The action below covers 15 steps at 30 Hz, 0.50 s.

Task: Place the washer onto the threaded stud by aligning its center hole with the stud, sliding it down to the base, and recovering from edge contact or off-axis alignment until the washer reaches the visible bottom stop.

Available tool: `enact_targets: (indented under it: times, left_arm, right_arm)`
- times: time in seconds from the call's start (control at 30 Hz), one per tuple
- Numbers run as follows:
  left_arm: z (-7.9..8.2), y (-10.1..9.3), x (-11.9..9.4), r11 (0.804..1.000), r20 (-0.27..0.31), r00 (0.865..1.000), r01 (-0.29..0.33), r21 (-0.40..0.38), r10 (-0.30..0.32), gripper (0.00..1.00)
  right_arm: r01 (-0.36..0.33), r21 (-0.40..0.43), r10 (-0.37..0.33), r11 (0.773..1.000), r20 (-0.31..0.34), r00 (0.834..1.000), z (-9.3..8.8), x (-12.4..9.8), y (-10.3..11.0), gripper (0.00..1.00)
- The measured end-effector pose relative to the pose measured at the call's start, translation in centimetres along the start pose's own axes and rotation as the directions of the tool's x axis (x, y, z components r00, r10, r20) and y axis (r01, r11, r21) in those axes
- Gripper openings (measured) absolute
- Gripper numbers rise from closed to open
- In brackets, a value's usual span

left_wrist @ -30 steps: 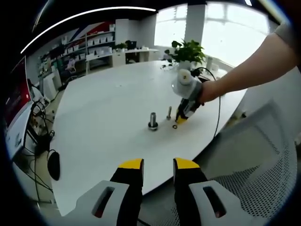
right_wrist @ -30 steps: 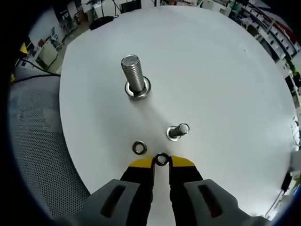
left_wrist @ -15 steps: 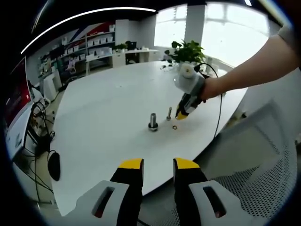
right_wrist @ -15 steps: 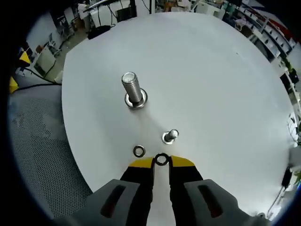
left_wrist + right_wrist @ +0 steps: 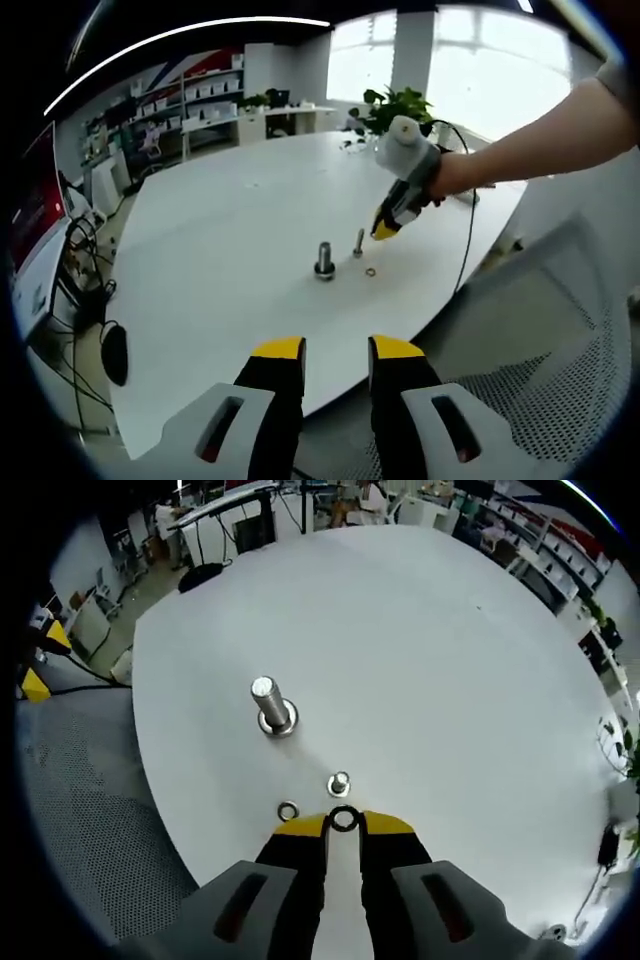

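Since a second ago you have lifted your right gripper (image 5: pixel 343 825) well clear of the table (image 5: pixel 430 650): in the right gripper view both studs look smaller and farther off, and in the left gripper view that gripper (image 5: pixel 383 232) now hangs in the air above them instead of down by the tabletop. Its jaws are nearly closed, pinching a small dark washer (image 5: pixel 343 819) edge-on between the yellow tips. Your left gripper (image 5: pixel 335 350) has not shifted; its jaws stand a little apart with nothing between them, out past the table's near edge.

You have two upright studs on the white round table: a thick threaded stud (image 5: pixel 269 704) seated in a broad washer at its base, and a thin stud (image 5: pixel 339 782) just beyond your right tips. A second loose washer (image 5: pixel 288 811) lies flat on the table near the thin stud. That makes two small washers, one held and one lying.

Around you there is a mesh chair (image 5: pixel 560 350) at the table's edge, a potted plant (image 5: pixel 400 108) on the far side, shelving (image 5: pixel 190 100) along the wall and bright windows behind.
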<state>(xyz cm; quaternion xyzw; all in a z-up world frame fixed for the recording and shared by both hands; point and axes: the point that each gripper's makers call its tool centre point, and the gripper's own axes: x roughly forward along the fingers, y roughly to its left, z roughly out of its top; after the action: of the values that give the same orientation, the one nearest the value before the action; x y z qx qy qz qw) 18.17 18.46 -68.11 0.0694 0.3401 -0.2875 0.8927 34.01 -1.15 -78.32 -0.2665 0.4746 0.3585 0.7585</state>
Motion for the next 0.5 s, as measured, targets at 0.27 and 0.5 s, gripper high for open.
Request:
enact_targets:
  times: [0.27,0.5]
  left_arm:
    - [0.1,0.0,0.0,1.000,0.003,1.000,0.000,0.001,0.000,0.23]
    - [0.1,0.0,0.0,1.000,0.003,1.000,0.001,0.001,-0.001,0.23]
  right_arm:
    - [0.011,-0.016,-0.010,1.000,0.029,1.000,1.2,-0.7,-0.2,0.13]
    - [0.003,-0.048,-0.001,0.999,0.042,0.999,2.4,-0.4,0.3,0.13]
